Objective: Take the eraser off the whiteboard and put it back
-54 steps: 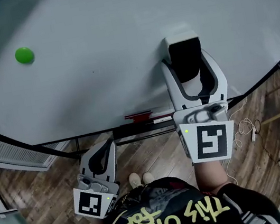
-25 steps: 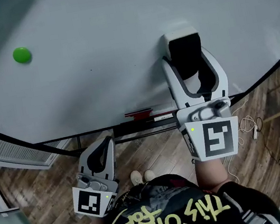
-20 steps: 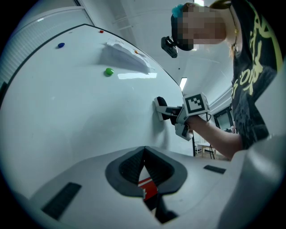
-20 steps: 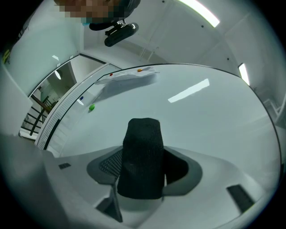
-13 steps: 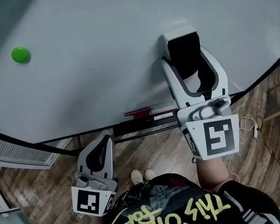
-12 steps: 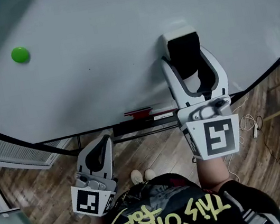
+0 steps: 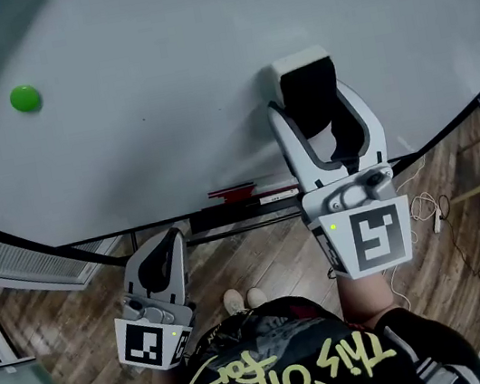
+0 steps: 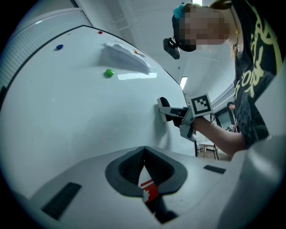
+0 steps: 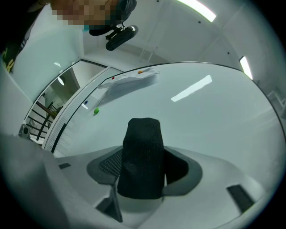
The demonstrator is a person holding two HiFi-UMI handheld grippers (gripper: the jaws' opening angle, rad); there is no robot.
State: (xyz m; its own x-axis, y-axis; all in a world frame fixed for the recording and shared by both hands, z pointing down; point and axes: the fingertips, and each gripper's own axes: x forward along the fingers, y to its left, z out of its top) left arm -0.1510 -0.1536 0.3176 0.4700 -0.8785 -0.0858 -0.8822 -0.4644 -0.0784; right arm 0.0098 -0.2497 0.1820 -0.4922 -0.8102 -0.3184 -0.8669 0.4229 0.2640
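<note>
The eraser is a black felt block with a white end, and its far end is against the whiteboard. My right gripper is shut on it, one jaw on each side. In the right gripper view the black eraser fills the space between the jaws. The left gripper view shows the right gripper pressing the eraser to the board. My left gripper hangs below the board's lower edge, shut and holding nothing.
A red marker lies on the tray under the board and shows behind the left jaws as the marker. A green magnet sits at the board's upper left. A crumpled paper and a blue magnet are higher up. A cable lies on the wood floor.
The right gripper and the eraser have shifted slightly left along the board. The left gripper has drifted a little down and left. Both stay shut.
</note>
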